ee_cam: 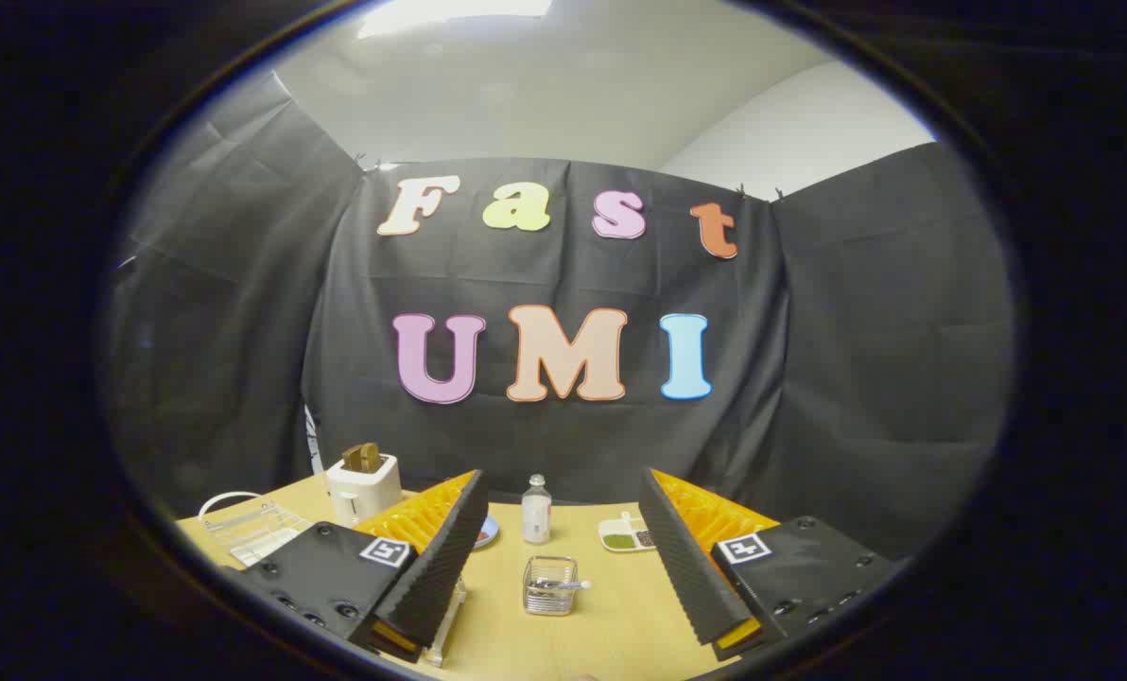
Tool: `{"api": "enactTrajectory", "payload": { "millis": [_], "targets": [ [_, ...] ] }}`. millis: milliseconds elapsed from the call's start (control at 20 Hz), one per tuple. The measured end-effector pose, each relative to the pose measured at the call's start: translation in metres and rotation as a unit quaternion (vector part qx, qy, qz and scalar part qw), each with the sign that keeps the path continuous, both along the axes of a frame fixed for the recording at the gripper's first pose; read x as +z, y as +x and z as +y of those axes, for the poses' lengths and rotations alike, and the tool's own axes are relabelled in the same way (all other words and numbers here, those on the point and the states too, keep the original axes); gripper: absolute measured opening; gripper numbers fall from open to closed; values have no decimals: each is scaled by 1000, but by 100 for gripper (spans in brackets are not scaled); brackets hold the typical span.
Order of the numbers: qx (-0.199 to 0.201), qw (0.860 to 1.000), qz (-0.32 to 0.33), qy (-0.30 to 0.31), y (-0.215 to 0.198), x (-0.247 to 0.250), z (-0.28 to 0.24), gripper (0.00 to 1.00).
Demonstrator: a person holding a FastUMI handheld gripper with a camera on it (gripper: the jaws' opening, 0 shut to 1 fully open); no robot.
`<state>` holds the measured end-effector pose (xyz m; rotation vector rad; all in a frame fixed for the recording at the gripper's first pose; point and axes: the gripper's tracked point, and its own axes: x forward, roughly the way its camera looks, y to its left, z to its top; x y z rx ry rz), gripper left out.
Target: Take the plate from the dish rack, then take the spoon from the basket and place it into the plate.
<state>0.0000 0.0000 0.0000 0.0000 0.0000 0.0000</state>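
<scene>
Wooden table point(620, 615), gripper point(563, 586) spread wide above it.
Wire basket point(550, 585) holding the spoon point(561, 584) sits between the fingers; bottle point(536, 510) and toaster point(363, 484) stand beyond.

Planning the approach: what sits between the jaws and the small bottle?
In the gripper view, the wire basket holding the spoon stands on the table between the open jaws, short of the bottle.

gripper point(563, 605) fingers spread, nothing held | small wire mesh basket point(550, 586) between them, metal spoon point(559, 584) inside | clear capped bottle point(536, 511) beyond | white toaster point(363, 484) far left | wire dish rack point(247, 526) left of toaster
</scene>
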Motion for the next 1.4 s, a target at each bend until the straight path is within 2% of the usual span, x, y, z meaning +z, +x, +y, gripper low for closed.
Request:
{"api": "enactTrajectory", "payload": {
  "millis": [1100,1400],
  "targets": [
    [7,1000,4,-4,17,-5,-6,100],
    [-17,999,6,-29,20,-5,2,100]
  ]
}}
